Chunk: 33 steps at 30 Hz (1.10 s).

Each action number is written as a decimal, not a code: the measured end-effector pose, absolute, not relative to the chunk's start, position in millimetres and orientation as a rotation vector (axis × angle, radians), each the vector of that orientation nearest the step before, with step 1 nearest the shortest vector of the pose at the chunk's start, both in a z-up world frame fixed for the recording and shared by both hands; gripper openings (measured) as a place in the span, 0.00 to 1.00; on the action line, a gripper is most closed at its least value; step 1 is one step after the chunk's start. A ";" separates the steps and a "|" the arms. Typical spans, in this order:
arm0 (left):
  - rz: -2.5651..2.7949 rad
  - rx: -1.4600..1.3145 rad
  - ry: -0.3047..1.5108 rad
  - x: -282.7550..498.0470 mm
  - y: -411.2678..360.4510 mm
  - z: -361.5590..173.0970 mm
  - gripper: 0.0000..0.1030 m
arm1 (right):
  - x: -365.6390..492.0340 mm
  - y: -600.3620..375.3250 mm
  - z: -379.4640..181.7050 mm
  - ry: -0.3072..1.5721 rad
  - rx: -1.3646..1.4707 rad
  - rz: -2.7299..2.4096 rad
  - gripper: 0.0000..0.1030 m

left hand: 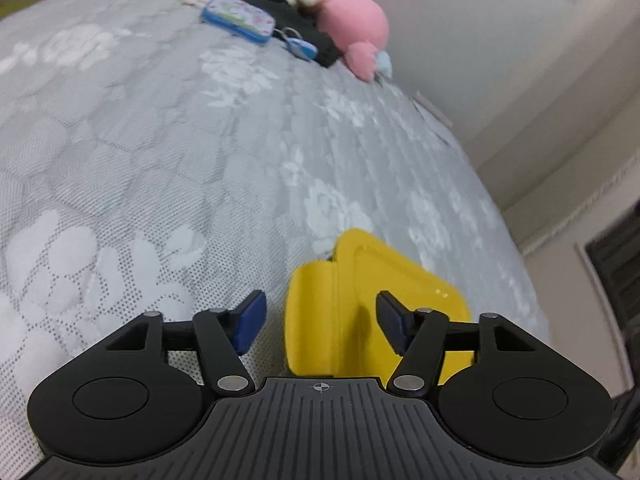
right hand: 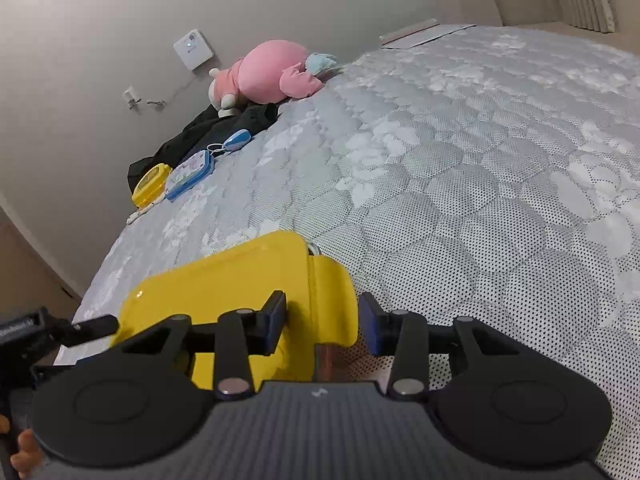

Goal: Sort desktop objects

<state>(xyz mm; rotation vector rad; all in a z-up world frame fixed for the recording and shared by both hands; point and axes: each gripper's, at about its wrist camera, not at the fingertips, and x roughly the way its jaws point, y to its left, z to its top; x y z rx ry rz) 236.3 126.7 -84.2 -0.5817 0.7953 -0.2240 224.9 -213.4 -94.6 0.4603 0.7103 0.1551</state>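
Here two grippers work at the near edge of a grey quilted mattress (left hand: 160, 160) with white flower patterns. One yellow plastic case (left hand: 384, 288) lies between them, with a flat lid and a rounded clasp flap at one end.

In the left wrist view, the left gripper (left hand: 320, 320) has its two blue-padded jaws spread. The yellow flap sits between them, nearer the right pad; the left pad stands apart from it, and whether the right pad touches the case cannot be told.

In the right wrist view, the right gripper (right hand: 322, 324) straddles the same flap. Its left pad lies against the yellow lid and its right pad sits just beside the flap's edge; a firm pinch cannot be confirmed. At the left edge of that view part of the other black gripper shows, and fingertips (right hand: 24, 452) appear in the bottom left corner.

Far across the mattress lie five more things: one smaller yellow box (right hand: 151, 186), one blue tin (right hand: 190, 174) with a pale printed lid just beside it, one small blue key fob (right hand: 236, 141) on a ring, one black garment (right hand: 208, 132) bunched along the edge, and one pink plush toy (right hand: 272, 74) lying on its side. One white wall device (right hand: 193, 49) hangs on the wall beyond.
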 end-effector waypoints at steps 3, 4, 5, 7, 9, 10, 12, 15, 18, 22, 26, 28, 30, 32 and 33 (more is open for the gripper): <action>-0.249 -0.577 0.793 239.0 120.4 -84.9 0.59 | 222.1 -211.4 -93.6 0.716 0.454 0.145 0.41; -0.249 -0.565 0.789 239.0 118.9 -85.0 0.59 | 221.2 -210.9 -93.1 0.717 0.452 0.146 0.41; -0.251 -0.564 0.789 239.3 118.1 -85.9 0.59 | 220.6 -210.6 -92.5 0.718 0.453 0.149 0.40; -0.255 -0.560 0.791 240.7 116.3 -87.9 0.59 | 218.9 -209.2 -91.1 0.719 0.447 0.152 0.32; -0.257 -0.554 0.796 242.4 114.1 -89.8 0.58 | 215.6 -205.7 -89.4 0.714 0.421 0.147 0.32; -0.257 -0.550 0.799 242.9 112.2 -90.6 0.58 | 214.0 -203.9 -88.9 0.709 0.405 0.146 0.32; -0.257 -0.539 0.806 243.6 109.6 -91.9 0.58 | 212.1 -201.5 -87.9 0.702 0.381 0.146 0.32; -0.252 -0.530 0.803 242.5 109.5 -90.8 0.58 | 212.2 -202.1 -87.3 0.702 0.379 0.147 0.32; -0.202 -0.535 0.765 238.9 118.5 -84.8 0.58 | 210.7 -201.7 -85.4 0.689 0.359 0.137 0.32; -0.205 -0.741 0.615 220.8 152.4 -64.5 0.57 | 204.9 -199.0 -78.1 0.623 0.284 0.093 0.32; -0.415 -0.861 0.603 218.8 146.0 -61.3 0.57 | 198.9 -181.9 -68.3 0.546 0.196 0.128 0.23; -0.438 -0.818 0.667 225.3 128.0 -69.0 0.49 | 198.3 -167.3 -66.8 0.533 0.162 0.173 0.23; -0.440 -0.770 0.742 231.6 112.4 -80.3 0.47 | 198.3 -150.5 -69.5 0.527 0.126 0.213 0.21; -0.431 -0.722 0.803 236.5 101.9 -92.4 0.21 | 198.2 -135.0 -73.4 0.512 0.073 0.245 0.21; -0.427 -0.707 0.827 238.4 97.9 -97.9 0.02 | 198.9 -127.9 -76.7 0.510 0.043 0.258 0.21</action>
